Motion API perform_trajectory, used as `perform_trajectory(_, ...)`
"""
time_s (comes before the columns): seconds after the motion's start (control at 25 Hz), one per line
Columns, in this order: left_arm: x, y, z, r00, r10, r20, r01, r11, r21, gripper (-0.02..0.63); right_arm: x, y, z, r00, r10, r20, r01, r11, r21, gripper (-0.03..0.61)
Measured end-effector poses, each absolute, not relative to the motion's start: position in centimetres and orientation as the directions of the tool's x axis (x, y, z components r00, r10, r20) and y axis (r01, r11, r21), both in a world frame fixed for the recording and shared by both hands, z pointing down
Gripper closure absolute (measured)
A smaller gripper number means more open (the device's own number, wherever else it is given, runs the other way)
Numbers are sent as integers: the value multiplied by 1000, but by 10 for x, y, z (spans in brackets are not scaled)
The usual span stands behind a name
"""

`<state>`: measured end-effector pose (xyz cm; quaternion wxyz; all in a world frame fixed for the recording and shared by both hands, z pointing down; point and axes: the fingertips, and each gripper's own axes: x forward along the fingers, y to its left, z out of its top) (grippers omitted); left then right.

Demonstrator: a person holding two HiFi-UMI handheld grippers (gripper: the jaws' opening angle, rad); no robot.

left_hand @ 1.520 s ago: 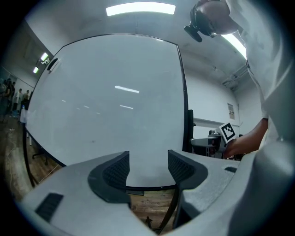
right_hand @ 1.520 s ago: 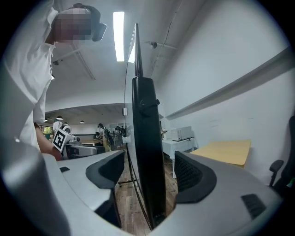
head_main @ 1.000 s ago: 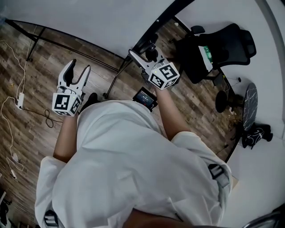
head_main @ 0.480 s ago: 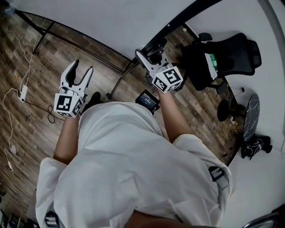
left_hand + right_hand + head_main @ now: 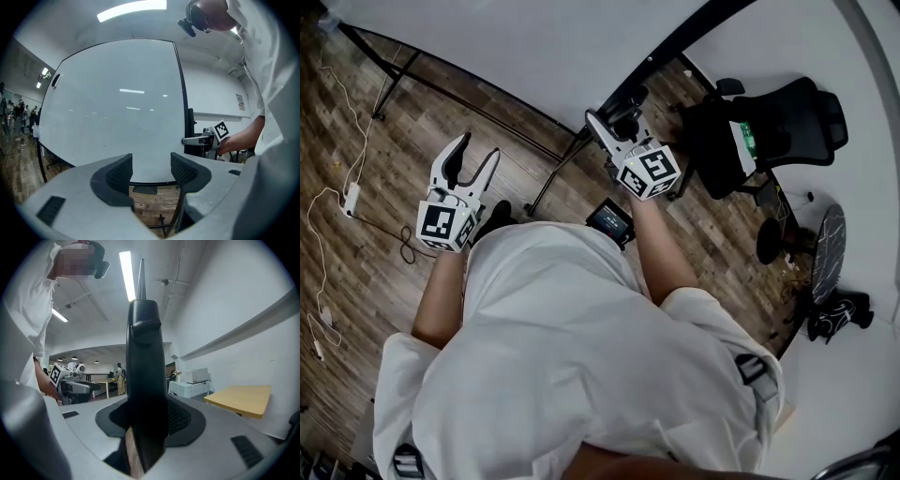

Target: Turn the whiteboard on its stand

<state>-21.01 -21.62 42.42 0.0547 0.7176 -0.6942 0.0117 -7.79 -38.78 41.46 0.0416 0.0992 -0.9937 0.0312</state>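
Right gripper view: right gripper (image 5: 145,420), jaws just closing, clamps whiteboard (image 5: 143,357) at its black edge; left gripper (image 5: 151,165) wide, empty.

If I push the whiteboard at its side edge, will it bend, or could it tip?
The whiteboard probably moves as one stiff panel: the black frame, on which the right gripper has just been closing, looks rigid. A large board on a thin stand may wobble, so push slowly.
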Motion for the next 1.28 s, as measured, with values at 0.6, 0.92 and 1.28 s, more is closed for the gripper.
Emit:
perform_trajectory(0.6,-179,-202,425,44,-995,90,-996,-37,83,353,-54,-384,414,-974,-206,96,-212,975,-57,403)
perform_trajectory(0.92,-152,-201,431,45,-995,93,-995,-36,94,353,-34,-382,414,-975,-203,92,-209,976,-59,403)
perform_trajectory(1.28,-144,-189,440,33,-994,103,-993,-20,119,353,-15,-377,415,-975,-205,83,-210,976,-56,403)
